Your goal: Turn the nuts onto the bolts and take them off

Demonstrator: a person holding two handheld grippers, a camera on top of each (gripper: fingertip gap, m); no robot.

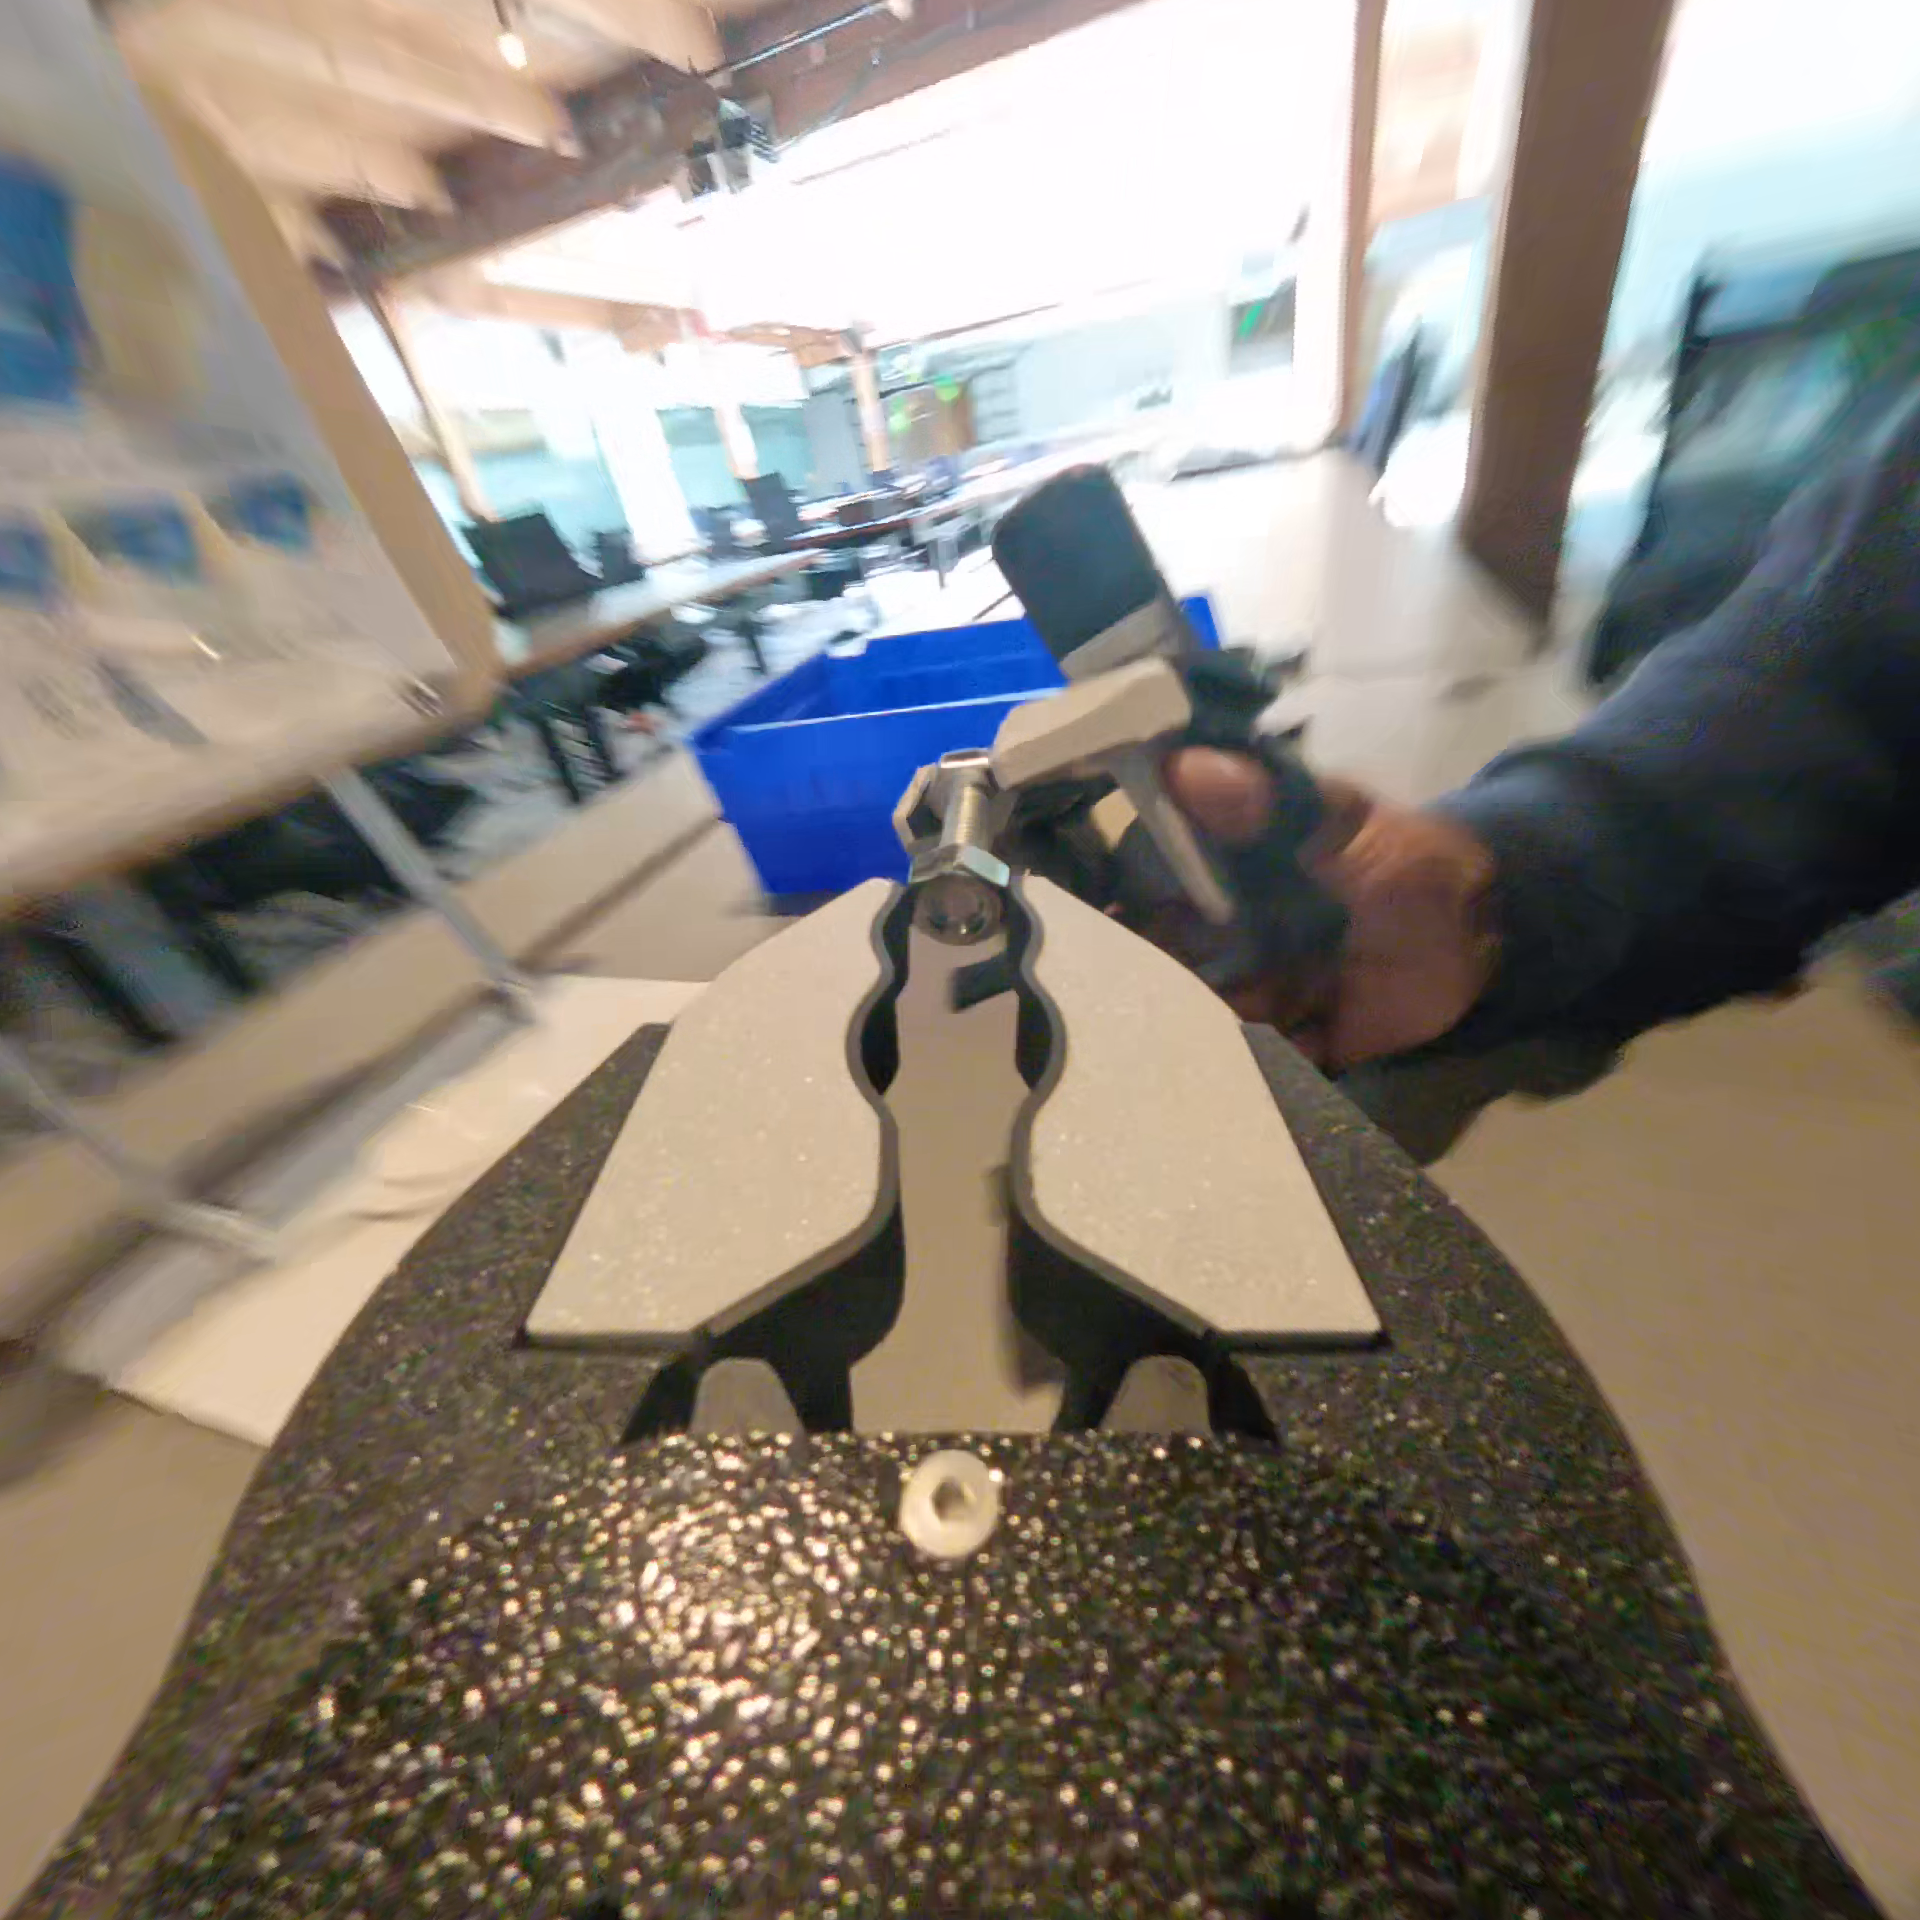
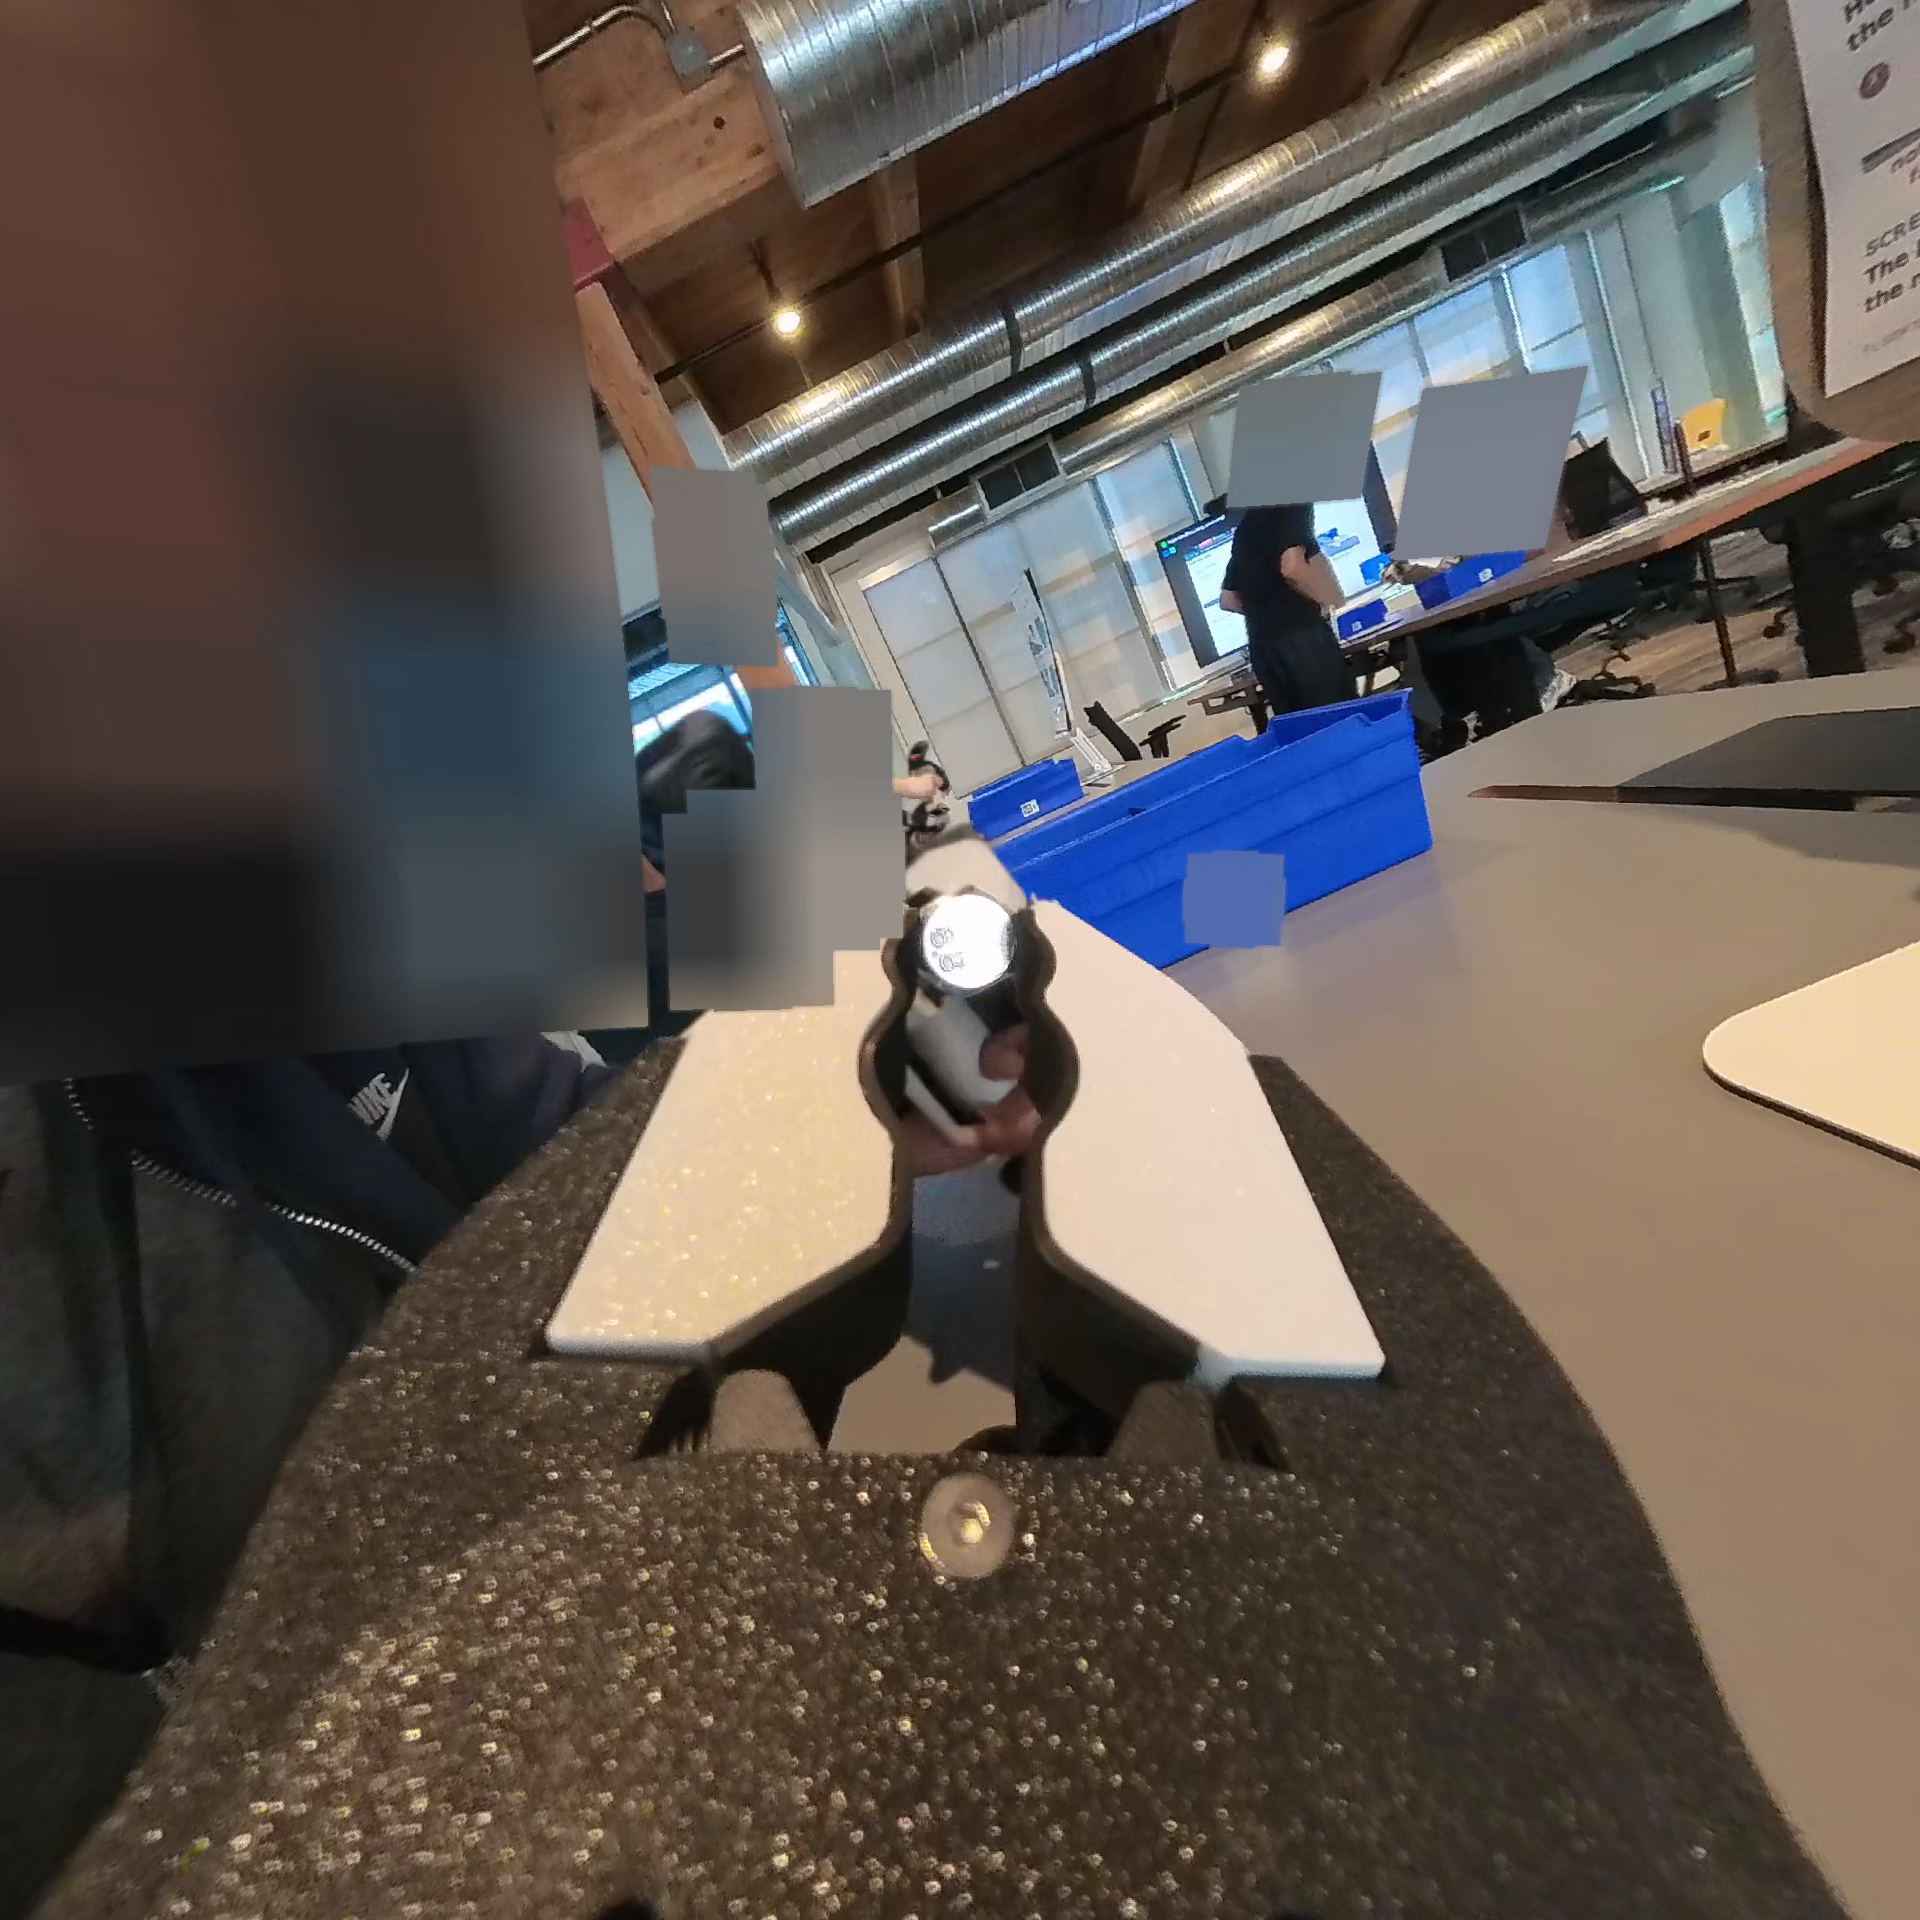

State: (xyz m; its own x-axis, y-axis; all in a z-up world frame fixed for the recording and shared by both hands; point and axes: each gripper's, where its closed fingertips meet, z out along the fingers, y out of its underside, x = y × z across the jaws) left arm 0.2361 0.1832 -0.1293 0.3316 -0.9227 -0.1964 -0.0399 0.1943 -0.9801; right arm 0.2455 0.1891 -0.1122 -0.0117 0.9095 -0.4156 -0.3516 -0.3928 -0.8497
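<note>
A silver bolt (image 1: 961, 816) is held in the air between my two grippers. My left gripper (image 1: 956, 920) is shut around the bolt's lower end, just below a hex nut (image 1: 966, 862) that sits on the thread. My right gripper (image 1: 982, 774), held by a hand in a dark sleeve, comes in from the right and grips the bolt's upper end. In the right wrist view my right gripper (image 2: 966, 956) is shut on the shiny round bolt head (image 2: 966, 951). One white finger (image 2: 951, 1049) of the left gripper shows behind it through the gap.
A blue bin (image 1: 831, 769) stands on the grey table (image 2: 1558, 1039) beyond the grippers; it also shows in the right wrist view (image 2: 1247, 821). A white mat (image 2: 1829, 1060) and a dark mat (image 2: 1818, 758) lie at the right. A tilted white board (image 1: 156, 520) stands at the left. People stand far back.
</note>
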